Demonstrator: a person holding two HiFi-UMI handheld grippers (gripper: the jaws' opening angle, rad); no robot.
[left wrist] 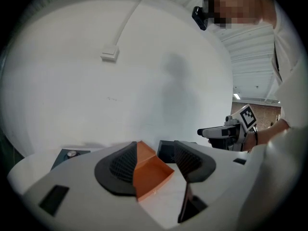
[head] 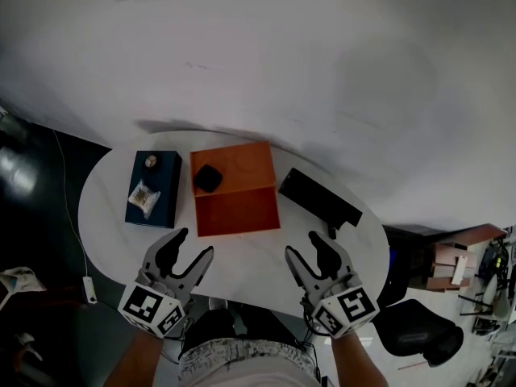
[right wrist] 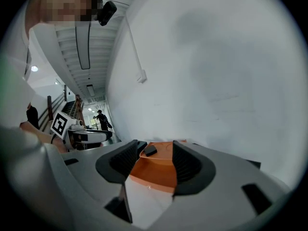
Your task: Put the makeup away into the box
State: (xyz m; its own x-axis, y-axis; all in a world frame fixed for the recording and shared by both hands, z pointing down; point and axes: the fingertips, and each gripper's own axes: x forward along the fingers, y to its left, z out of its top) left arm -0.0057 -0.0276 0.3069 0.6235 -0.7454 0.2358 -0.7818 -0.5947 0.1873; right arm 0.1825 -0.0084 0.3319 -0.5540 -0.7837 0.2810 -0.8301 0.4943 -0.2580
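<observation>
L tool & R tool: both w/ jaws well apart, nothing btwn them, hovering over near edge of white table. Orange box lies open mid-table, small black compact in its far half. Dark blue box just left of it w/ white packet on top. Long black case just to its right.

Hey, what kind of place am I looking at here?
Probably an office or lab workspace, not a home: a white oval table against a plain white wall, what looks like a black office chair, and a long corridor with ceiling strip lights.
</observation>
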